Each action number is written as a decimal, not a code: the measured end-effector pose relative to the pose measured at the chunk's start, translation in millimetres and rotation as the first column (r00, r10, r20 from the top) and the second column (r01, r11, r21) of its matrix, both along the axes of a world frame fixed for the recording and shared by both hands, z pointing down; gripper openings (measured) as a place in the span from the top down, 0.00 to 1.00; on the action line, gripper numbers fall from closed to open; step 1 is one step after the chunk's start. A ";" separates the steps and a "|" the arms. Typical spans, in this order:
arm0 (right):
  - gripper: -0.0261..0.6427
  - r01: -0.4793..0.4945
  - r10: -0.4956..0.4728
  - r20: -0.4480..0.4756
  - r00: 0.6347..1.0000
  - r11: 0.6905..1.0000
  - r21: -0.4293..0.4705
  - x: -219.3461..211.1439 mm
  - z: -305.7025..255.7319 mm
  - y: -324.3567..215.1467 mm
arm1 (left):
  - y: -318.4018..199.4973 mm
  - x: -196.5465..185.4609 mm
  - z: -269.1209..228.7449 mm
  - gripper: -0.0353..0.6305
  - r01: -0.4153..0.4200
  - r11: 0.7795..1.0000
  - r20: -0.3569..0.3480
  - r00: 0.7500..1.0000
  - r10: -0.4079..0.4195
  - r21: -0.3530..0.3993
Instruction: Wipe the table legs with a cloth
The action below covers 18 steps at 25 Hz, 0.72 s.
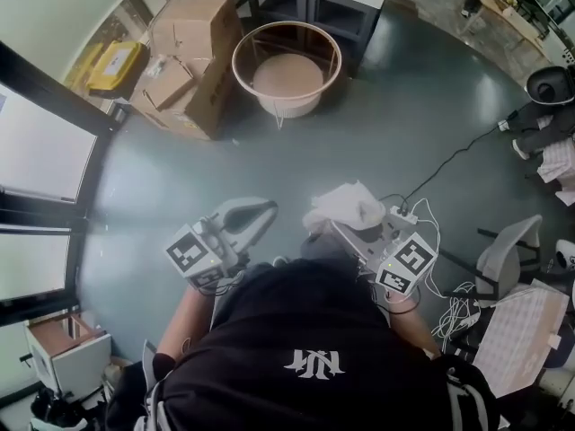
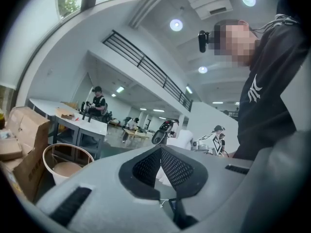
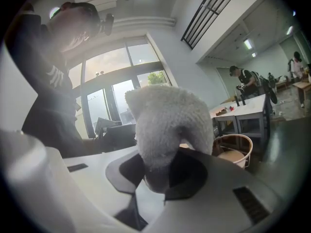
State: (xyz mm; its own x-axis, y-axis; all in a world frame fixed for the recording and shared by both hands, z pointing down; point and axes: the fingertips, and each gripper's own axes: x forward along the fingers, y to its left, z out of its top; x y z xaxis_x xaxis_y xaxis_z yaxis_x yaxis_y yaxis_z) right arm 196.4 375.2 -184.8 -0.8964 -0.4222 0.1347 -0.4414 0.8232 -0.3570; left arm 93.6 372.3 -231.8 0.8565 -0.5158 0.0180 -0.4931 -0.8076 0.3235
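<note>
My right gripper [image 1: 336, 226] is shut on a white fluffy cloth [image 1: 346, 205], which bulges up out of the jaws in the right gripper view as the cloth [image 3: 167, 123]. My left gripper [image 1: 259, 210] is held beside it, its dark mesh pads [image 2: 177, 168] pressed together with nothing between them. Both grippers hover in front of the person's chest above the grey floor. White tables with dark legs [image 1: 310, 7] stand far ahead, well away from both grippers. The same tables [image 2: 73, 123] show in the left gripper view.
A round wire-framed tub [image 1: 286, 70] stands on the floor ahead, with cardboard boxes [image 1: 189, 61] to its left. A power strip with white cables [image 1: 409, 215] lies at the right, near a grey chair [image 1: 508, 250]. A window wall [image 1: 45, 151] runs along the left. Other people sit far off.
</note>
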 end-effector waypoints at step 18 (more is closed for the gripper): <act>0.85 0.116 -0.117 0.129 0.985 0.993 0.013 58.6 -1.4 -115.3 | -78.4 33.3 -19.2 0.94 0.183 0.982 0.181 0.968 -0.172 -0.046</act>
State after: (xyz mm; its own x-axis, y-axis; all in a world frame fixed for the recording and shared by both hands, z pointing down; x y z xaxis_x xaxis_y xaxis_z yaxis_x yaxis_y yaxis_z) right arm 255.0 260.0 -186.2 -0.9492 -0.3144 0.0125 -0.2930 0.8684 -0.4001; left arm 127.0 294.0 -251.0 0.7318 -0.6525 0.1967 -0.6804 -0.6829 0.2659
